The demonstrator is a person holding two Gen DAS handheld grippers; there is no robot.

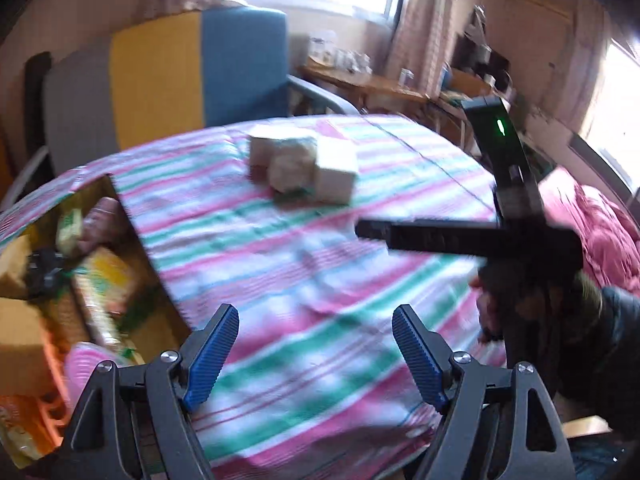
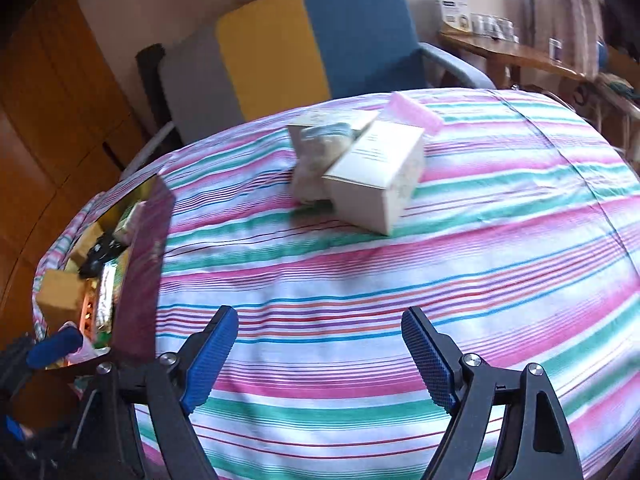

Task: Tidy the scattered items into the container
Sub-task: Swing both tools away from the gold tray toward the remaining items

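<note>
Both claws stand wide apart with nothing between them: the left gripper (image 1: 316, 354) and the right gripper (image 2: 320, 356) each show ribbed blue pads (image 2: 210, 360) over bare cloth. No earlier view is given, so only this open, empty state can be told.

The step in hand looks like a reach for the next loose item. To do it well, I would pick one target, come down over its narrow sides, and close squarely on flat faces so the cardboard does not twist or crush. The soft packet probably needs a gentler pinch near its middle.

Nearest lies the striped tablecloth (image 2: 360, 300), thin fabric in pink, green and white, slightly rumpled, so things may slide on it. At the left edge sits the container (image 2: 148, 264), an open box with stiff walls, already holding packets and small cartons.

Farther on, near the table's middle, is the cluster still to tidy: a pale rectangular carton (image 2: 376, 176), a crinkly plastic packet (image 2: 316, 160) touching it, another carton behind, and a pink ridged piece (image 2: 416, 114) just beyond. Past the table stands a padded chair (image 2: 312, 44).
</note>
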